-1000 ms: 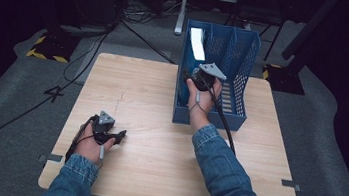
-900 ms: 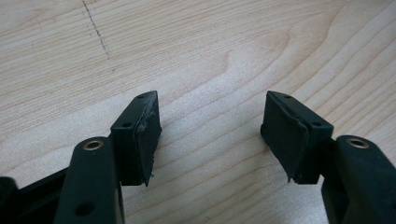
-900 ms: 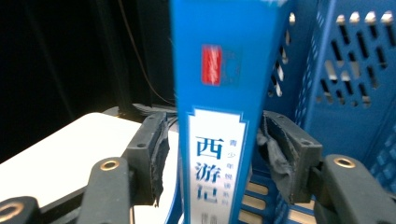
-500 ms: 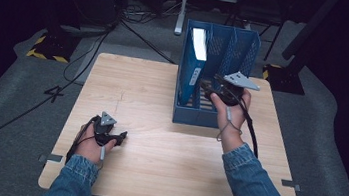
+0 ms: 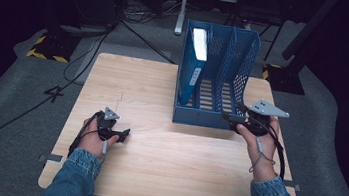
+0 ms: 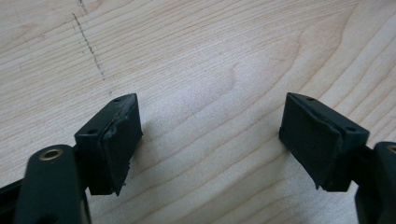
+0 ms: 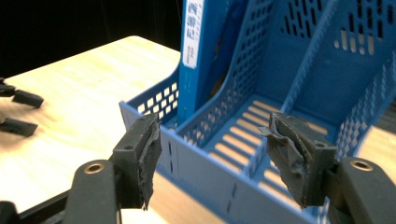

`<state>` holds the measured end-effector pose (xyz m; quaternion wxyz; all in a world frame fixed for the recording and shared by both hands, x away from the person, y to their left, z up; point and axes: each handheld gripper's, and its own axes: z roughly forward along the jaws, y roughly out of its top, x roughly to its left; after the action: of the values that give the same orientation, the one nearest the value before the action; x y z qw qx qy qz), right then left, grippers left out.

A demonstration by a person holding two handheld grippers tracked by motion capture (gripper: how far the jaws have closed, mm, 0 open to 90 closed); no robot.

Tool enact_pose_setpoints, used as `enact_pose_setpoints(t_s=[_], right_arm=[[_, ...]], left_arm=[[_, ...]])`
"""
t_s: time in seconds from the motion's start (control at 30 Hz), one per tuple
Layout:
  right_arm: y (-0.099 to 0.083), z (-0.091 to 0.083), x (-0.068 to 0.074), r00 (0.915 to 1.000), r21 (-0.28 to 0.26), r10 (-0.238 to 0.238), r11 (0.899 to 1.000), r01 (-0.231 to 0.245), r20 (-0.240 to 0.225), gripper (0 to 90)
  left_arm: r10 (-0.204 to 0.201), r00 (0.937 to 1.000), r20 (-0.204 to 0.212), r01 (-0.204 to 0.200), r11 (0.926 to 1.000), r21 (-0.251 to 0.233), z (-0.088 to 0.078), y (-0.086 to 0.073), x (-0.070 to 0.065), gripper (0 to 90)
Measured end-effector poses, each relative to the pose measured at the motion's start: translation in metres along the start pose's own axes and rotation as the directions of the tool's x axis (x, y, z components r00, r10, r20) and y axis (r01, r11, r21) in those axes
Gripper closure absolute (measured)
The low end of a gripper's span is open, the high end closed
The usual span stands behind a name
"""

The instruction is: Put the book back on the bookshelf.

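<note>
Right gripper now off perforated plastic rack.

You work in a lab: bare wooden table, floor cables, hazard-striped tape (dark surroundings).
</note>
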<state>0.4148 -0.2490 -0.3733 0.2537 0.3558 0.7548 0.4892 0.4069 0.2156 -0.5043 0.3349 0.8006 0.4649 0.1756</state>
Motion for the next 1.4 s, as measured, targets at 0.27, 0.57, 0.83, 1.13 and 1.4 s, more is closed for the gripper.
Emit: enact_pose_setpoints(t_s=[0.27,0.57,0.83,1.13,1.4], right_arm=[[-0.033,-0.017,-0.023,0.9992,0.111,0.037,0.993,-0.039,0.017,35.0],[-0.074,-0.020,-0.044,0.9972,0.258,0.055,0.964,-0.066,0.050,34.4],[-0.105,-0.019,-0.062,0.9900,0.321,0.089,0.939,-0.120,0.109,34.1],[-0.135,-0.014,-0.069,0.9855,0.339,0.077,0.932,-0.125,0.151,34.3],[-0.147,-0.006,-0.073,0.9810,0.300,0.098,0.943,-0.146,0.167,29.4]], left_arm=[[0.012,0.9999,0.009,-0.012,0.9999,0.007,0.005,0.005,0.004,16.3],[0.013,0.9999,0.010,-0.013,0.9999,0.007,0.007,0.007,0.005,15.5],[0.013,0.9999,0.010,-0.013,0.9999,0.008,0.007,0.007,0.005,15.5],[0.013,0.9999,0.010,-0.013,0.9999,0.009,0.007,0.007,0.005,15.5],[0.014,0.9999,0.009,-0.014,0.9999,0.009,0.007,0.007,0.005,15.6]])
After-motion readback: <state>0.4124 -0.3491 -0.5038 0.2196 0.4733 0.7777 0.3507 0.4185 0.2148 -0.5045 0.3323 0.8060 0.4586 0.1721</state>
